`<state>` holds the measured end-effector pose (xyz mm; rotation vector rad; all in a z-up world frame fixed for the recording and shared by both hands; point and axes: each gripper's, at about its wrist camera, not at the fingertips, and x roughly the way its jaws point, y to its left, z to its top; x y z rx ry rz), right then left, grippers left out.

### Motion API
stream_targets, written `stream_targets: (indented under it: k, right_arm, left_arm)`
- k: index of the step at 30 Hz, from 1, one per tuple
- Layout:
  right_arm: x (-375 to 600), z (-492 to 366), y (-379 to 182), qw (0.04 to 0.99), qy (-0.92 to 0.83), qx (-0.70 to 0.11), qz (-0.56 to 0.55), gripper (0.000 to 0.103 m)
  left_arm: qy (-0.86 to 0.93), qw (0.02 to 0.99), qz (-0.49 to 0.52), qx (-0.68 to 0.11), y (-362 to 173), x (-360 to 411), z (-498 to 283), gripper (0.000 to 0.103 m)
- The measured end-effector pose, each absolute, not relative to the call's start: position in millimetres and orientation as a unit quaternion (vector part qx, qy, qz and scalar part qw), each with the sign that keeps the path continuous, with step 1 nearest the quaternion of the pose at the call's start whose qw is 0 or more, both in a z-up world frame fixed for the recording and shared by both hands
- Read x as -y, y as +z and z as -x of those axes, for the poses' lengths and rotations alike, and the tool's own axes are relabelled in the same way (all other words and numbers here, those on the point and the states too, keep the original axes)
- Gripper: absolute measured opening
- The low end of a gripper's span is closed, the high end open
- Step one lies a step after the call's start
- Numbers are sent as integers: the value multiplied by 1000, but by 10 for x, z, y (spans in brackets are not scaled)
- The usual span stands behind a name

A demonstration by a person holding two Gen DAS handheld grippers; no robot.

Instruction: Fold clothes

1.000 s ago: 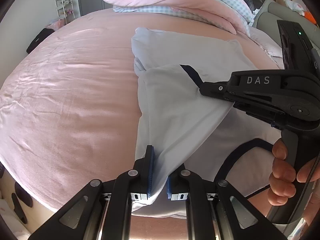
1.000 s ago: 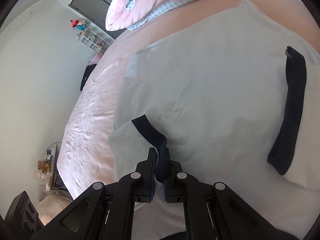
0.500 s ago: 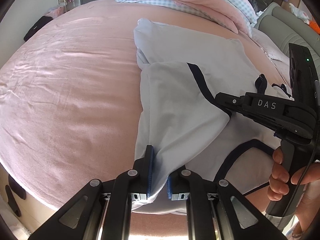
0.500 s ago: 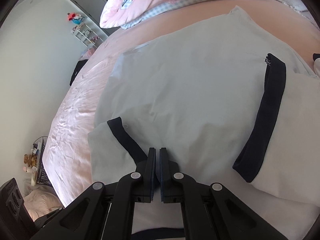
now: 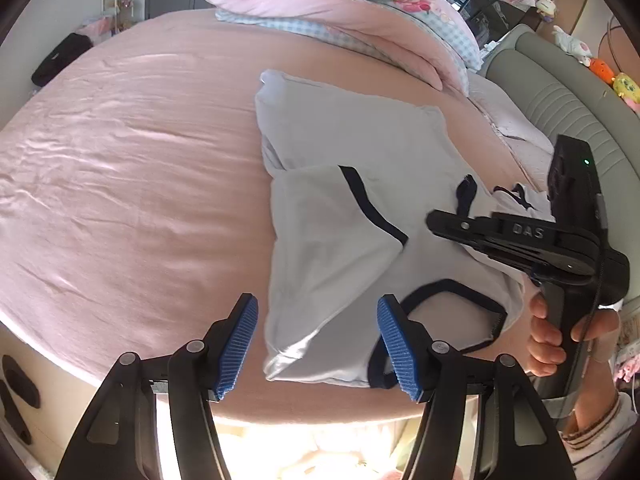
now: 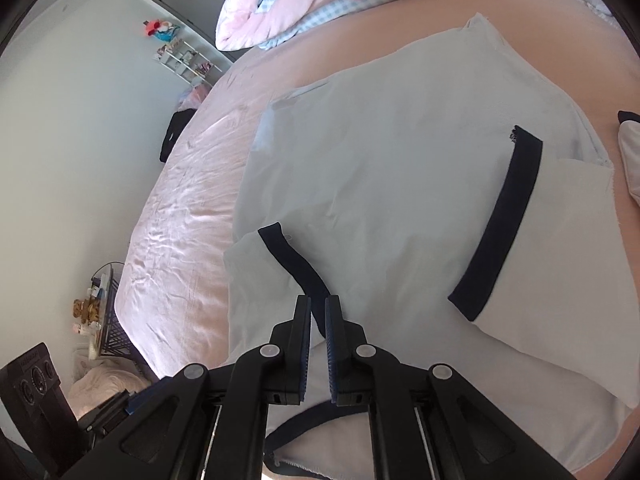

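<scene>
Your left claw (image 5: pixel 318 344) is opening, its blue pads clear of the white T-shirt (image 5: pixel 360 184), whose folded edge lies between and beneath them. Your right claw (image 6: pixel 318 320) is nearly closed, with the navy sleeve cuff (image 6: pixel 296 264) running up to its tips; whether it pinches, you cannot tell. The T-shirt lies partly folded on the pink bed (image 5: pixel 132 184).

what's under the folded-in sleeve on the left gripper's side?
The folded-in sleeve lies on the white T-shirt body, itself on the pink bedsheet. Fabric directly beneath the sleeve is covered, so its creases can't be seen.
</scene>
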<state>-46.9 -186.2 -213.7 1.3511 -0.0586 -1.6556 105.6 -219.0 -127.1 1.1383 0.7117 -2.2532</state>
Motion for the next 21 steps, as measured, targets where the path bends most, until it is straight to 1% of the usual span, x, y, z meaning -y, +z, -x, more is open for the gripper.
stream_targets:
  k: [3, 6, 7, 11, 13, 18, 21]
  right_arm:
    - [1738, 476, -2091, 482, -679, 28, -553, 12]
    - [1668, 495, -2087, 480, -681, 30, -551, 18]
    - [1645, 501, -2086, 480, -682, 30, -551, 19]
    - [1611, 503, -2127, 482, -679, 31, -553, 19]
    - [1653, 456, -2160, 501, -657, 35, -562, 19]
    - [1783, 230, -2206, 549, -601, 49, -579, 19]
    - [1860, 98, -2248, 560, -585, 44, -585, 19]
  left_arm:
    - [-818, 298, -412, -270, -1333, 2443, -1116, 60]
    - [-802, 318, -413, -293, -1449, 2608, -1144, 60]
    - [-798, 324, -415, -294, -1481, 2635, -1140, 60]
    - [-787, 351, -429, -271, -1592, 2623, -1118, 59]
    - [-772, 373, -446, -257, -1656, 2563, -1148, 59]
    - [-755, 372, -452, -296, -1804, 2462, -1242, 59]
    - [-752, 389, -463, -265, -1844, 2345, -1206, 60]
